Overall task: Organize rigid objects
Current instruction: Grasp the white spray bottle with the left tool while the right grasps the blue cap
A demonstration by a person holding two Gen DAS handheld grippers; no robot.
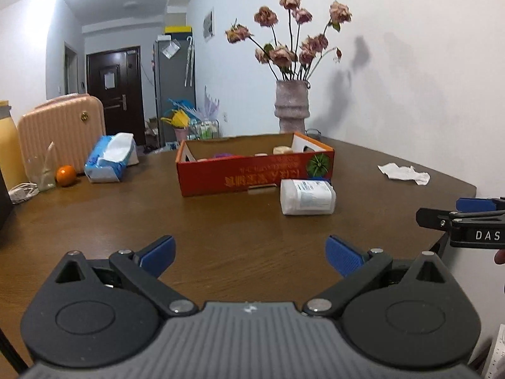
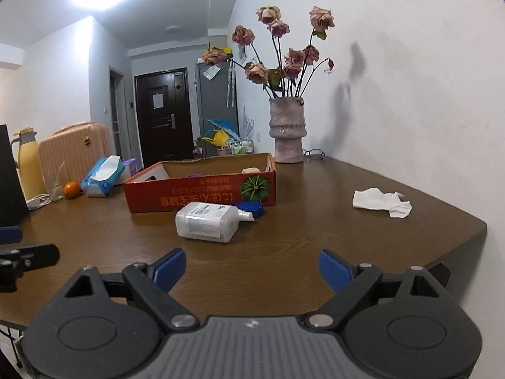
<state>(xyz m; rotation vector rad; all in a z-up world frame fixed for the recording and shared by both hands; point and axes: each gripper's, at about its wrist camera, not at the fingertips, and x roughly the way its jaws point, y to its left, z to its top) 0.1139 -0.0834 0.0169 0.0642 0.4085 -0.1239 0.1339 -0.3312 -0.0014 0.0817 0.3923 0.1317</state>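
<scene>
Left gripper (image 1: 249, 254) low over near table (image 1: 221, 221), gaping wide, empty. Right gripper (image 2: 252, 268) likewise spread, nothing held, white bottle (image 2: 206, 222) beyond.

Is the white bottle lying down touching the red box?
Cannot tell. In the left wrist view the white bottle overlaps the red box; in the right wrist view only a thin shadowed strip lies between them, so neither contact nor gap shows plainly.
</scene>
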